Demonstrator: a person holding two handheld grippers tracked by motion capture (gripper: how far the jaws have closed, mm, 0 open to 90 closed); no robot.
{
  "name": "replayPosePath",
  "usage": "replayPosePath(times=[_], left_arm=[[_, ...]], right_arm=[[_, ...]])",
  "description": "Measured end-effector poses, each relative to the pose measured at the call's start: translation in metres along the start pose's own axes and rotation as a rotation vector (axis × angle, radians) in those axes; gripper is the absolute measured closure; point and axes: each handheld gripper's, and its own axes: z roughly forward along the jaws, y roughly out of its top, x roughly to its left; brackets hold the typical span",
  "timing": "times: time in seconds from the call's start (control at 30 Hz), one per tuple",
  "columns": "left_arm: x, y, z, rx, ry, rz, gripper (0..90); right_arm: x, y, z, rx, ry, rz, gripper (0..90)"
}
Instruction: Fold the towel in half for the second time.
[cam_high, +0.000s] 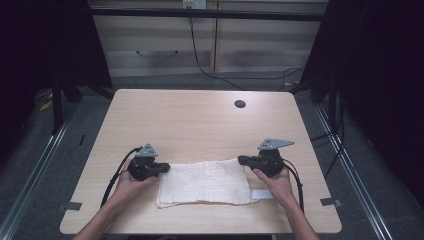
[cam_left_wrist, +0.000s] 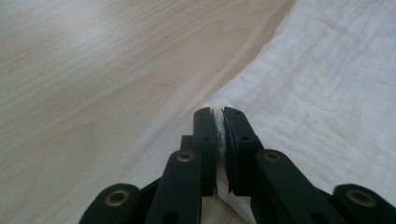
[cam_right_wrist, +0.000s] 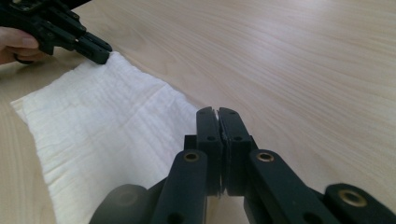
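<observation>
A white folded cloth (cam_high: 205, 182) lies flat on the near middle of the wooden table (cam_high: 200, 120). My left gripper (cam_high: 164, 168) is at the cloth's far left corner, and in the left gripper view it (cam_left_wrist: 218, 123) is shut with white fabric (cam_left_wrist: 327, 93) pinched between the jaws. My right gripper (cam_high: 241, 160) is at the far right corner, and it (cam_right_wrist: 218, 116) is shut with a thin sliver of cloth (cam_right_wrist: 102, 116) between the jaws. The right gripper view also shows the left gripper (cam_right_wrist: 105, 53) on the opposite corner.
A white strip (cam_high: 262, 194) lies beside the cloth's right edge under the right hand. A dark round cable hole (cam_high: 240, 104) sits at the table's far right. Grey tape marks (cam_high: 73, 205) are near the front corners. Cabinets and floor cables lie beyond the table.
</observation>
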Motion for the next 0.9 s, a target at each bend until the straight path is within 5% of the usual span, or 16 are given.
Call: replayPosePath(times=[0.43, 0.67, 0.9], left_arm=[[-0.002, 0.000, 0.000, -0.004, 0.071, 0.011, 84.3], [-0.003, 0.000, 0.000, -0.001, 0.080, 0.001, 84.3], [-0.005, 0.001, 0.000, 0.000, 0.095, -0.009, 84.4]], right_arm=[[0.028, 0.007, -0.009, -0.057, 0.040, -0.070, 88.4], [0.049, 0.001, -0.010, -0.015, 0.082, -0.121, 88.3], [0.060, -0.013, -0.013, 0.025, 0.105, -0.118, 88.3]])
